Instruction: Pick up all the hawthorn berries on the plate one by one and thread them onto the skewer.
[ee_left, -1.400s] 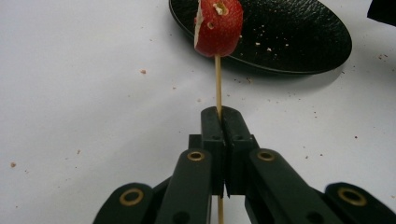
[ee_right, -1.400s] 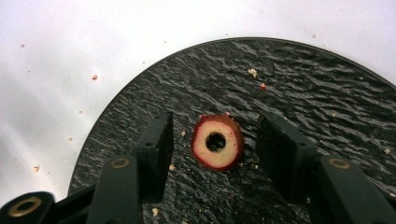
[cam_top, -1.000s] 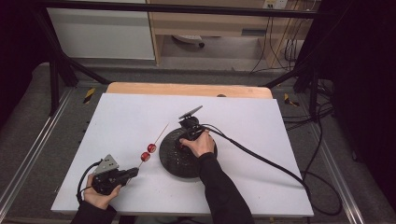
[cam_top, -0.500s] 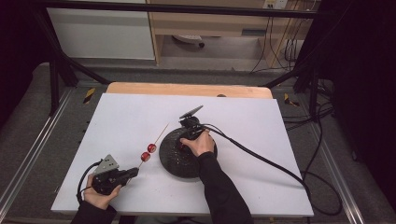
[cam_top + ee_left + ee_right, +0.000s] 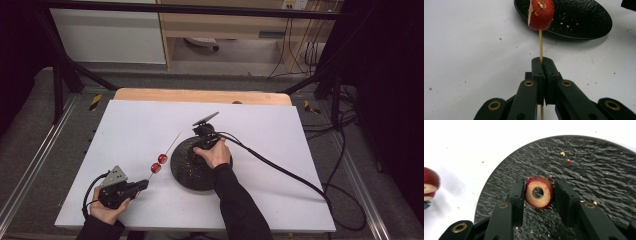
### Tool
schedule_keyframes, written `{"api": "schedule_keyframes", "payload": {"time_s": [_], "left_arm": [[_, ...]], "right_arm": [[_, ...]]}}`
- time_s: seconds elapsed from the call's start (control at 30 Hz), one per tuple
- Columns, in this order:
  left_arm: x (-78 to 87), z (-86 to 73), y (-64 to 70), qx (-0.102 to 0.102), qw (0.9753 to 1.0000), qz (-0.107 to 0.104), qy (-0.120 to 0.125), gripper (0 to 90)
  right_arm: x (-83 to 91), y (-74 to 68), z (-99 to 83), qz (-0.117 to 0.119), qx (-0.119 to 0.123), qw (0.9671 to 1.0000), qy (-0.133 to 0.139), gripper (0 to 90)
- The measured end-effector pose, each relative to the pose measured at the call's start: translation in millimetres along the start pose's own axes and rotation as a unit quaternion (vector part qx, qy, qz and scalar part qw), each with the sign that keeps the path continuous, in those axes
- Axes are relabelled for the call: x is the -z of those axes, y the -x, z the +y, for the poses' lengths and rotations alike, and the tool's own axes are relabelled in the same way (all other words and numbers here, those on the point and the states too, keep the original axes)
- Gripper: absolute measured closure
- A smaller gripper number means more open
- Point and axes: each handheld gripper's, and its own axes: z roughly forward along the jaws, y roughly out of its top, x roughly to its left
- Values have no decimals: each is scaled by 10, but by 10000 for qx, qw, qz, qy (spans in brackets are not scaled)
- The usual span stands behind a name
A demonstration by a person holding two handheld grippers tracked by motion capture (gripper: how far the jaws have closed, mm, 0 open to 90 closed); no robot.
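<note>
My left gripper (image 5: pixel 541 59) is shut on the lower end of a thin wooden skewer (image 5: pixel 540 42). A red fruit slice (image 5: pixel 541 14) is threaded on the skewer just ahead of the jaws. From the high view the skewer (image 5: pixel 172 142) carries two red slices (image 5: pixel 159 163) and slants up from the left gripper (image 5: pixel 142 184) towards the black plate (image 5: pixel 187 175). Over that plate (image 5: pixel 586 157) my right gripper (image 5: pixel 539 183) holds a red ring-shaped slice (image 5: pixel 539 193) upright between its jaws. A hand covers the right gripper (image 5: pixel 196 152) from above.
The white table top (image 5: pixel 280 150) has small crumbs scattered around the plate. A black cable (image 5: pixel 280 167) trails from the right gripper across the table to its right edge. A wooden board (image 5: pixel 200 96) borders the far side.
</note>
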Motion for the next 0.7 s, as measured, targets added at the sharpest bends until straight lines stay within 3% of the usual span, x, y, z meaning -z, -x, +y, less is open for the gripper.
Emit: {"api": "schedule_keyframes", "payload": {"time_s": [0.43,0.7], "left_arm": [[3,3,19,-21,10000,-1,15,885],[-2,7,42,-30,10000,-5,28,885]], "right_arm": [[255,-71,-32,104,137,9996,246,624],[373,-48,-149,334,109,9979,536,624]]}}
